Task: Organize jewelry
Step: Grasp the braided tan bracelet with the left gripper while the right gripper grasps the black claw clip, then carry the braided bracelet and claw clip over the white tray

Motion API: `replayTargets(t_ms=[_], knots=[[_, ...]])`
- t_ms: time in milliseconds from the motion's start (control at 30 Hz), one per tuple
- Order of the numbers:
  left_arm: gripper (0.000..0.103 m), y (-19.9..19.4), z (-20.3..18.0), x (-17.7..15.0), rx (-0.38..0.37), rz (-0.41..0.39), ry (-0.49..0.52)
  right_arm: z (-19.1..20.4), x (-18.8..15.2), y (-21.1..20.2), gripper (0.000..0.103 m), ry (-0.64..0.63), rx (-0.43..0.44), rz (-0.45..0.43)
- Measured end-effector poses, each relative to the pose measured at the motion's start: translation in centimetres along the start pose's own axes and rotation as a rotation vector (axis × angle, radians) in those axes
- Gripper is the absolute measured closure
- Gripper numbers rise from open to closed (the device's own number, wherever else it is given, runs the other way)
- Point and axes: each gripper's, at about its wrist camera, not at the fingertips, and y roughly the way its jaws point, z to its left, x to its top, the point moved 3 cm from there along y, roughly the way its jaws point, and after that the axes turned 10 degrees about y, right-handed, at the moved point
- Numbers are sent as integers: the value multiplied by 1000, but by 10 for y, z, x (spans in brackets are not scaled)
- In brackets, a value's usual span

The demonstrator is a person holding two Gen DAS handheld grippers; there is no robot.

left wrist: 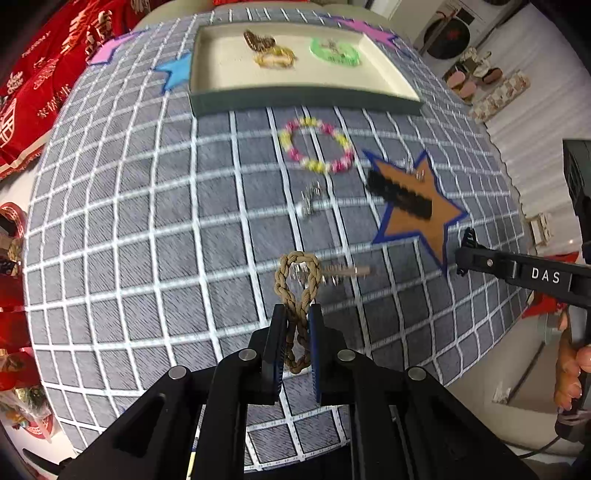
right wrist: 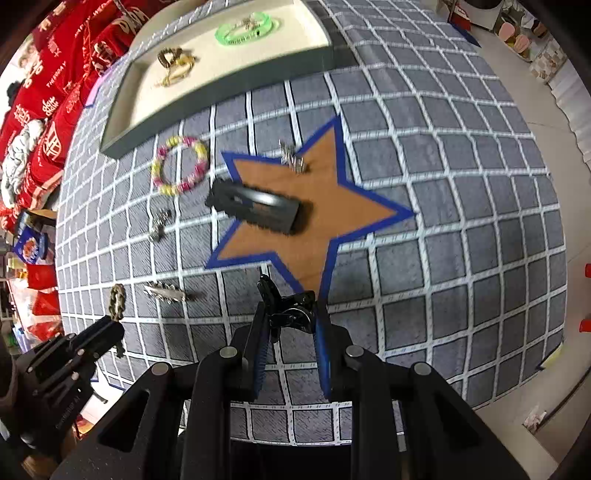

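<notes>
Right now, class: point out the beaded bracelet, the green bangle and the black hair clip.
Beaded bracelet [left wrist: 316, 144]: left wrist view, a pink top bead.
Green bangle [left wrist: 334, 51]: left wrist view, its band.
Black hair clip [right wrist: 258, 208]: right wrist view, its body.

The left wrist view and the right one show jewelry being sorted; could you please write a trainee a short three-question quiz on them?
1. True or false: the left claw is shut on the braided tan bracelet.
2. What lies on the brown star: A) the black hair clip, B) the green bracelet, C) the beaded bracelet?
3. Which colour of bracelet lies in the tray?

Key: 1 true; 2 A; 3 green.
</notes>
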Motion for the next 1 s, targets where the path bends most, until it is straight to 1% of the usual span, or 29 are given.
replayTargets(t_ms=[67, 200, 233, 267, 300, 333, 367, 567, 700, 833, 1000], knots=[[83, -8, 7, 7, 5, -22, -4, -1, 2, -14, 78, -5, 7, -12], [83, -23, 22, 17, 13, -66, -6, 10, 28, -25, 78, -14, 28, -36], [83, -28, 24, 21, 16, -77, -7, 10, 29, -28, 78, -17, 32, -42], [83, -32, 25, 24, 18, -87, -12, 6, 23, -33, 78, -20, 36, -50], [83, -36, 28, 29, 19, -97, -16, 9, 30, -36, 78, -27, 40, -60], [83, -39, 29, 35, 20, -107, -21, 7, 28, -42, 78, -33, 42, -67], [83, -42, 32, 42, 22, -117, -24, 8, 32, -45, 78, -38, 45, -74], [83, -53, 40, 81, 39, -171, -27, 20, 67, -61, 78, -80, 61, -125], [83, -57, 49, 112, 54, -216, -36, 29, 98, -65, 78, -99, 92, -151], [83, -53, 56, 141, 77, -254, -39, 40, 127, -63, 78, -121, 110, -177], [83, -38, 63, 177, 108, -267, -37, 55, 166, -52, 78, -141, 124, -194]])
